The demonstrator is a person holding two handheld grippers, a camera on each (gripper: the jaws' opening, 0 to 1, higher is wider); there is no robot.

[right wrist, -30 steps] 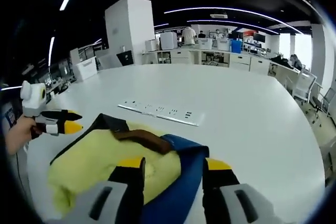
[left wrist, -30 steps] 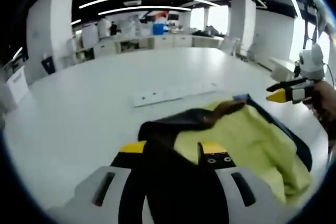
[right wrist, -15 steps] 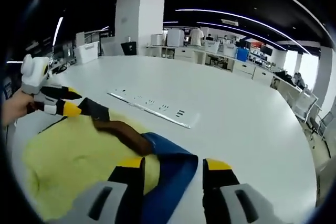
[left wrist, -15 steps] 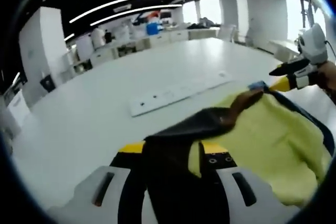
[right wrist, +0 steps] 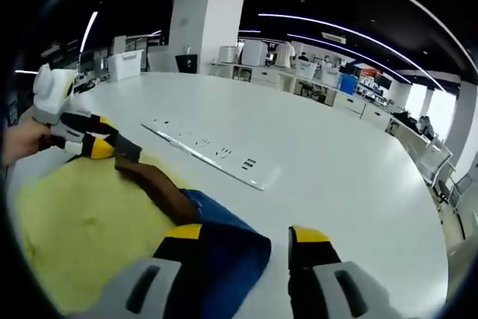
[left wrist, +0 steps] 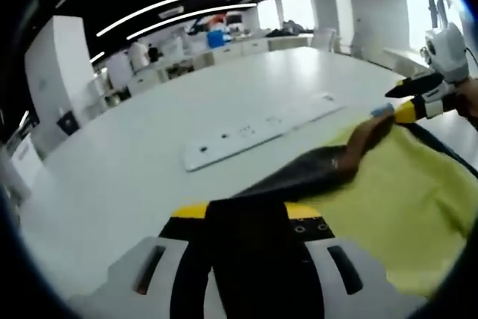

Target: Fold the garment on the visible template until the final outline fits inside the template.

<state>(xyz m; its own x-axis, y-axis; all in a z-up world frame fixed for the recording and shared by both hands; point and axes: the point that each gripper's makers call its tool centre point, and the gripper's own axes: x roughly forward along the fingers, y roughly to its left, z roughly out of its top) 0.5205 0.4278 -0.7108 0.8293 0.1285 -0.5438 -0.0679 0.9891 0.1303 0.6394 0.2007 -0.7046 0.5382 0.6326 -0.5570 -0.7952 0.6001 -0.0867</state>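
My left gripper (left wrist: 248, 213) is clamped on the garment's (left wrist: 403, 192) dark edge, cloth filling the gap between its yellow-tipped jaws. My right gripper (right wrist: 246, 238) pinches the blue edge under its left jaw (the right jaw stands clear of the cloth). In the right gripper view my left hand (right wrist: 22, 143) shows at far left, gripper tips on the collar; the right hand (left wrist: 469, 102) shows at the far right of the left gripper view.

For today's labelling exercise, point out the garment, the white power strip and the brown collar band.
garment (right wrist: 89, 237), right gripper view, on its yellow lining.
white power strip (left wrist: 254, 131), left gripper view, on its middle.
brown collar band (right wrist: 160, 188), right gripper view, on the band's mid-length.
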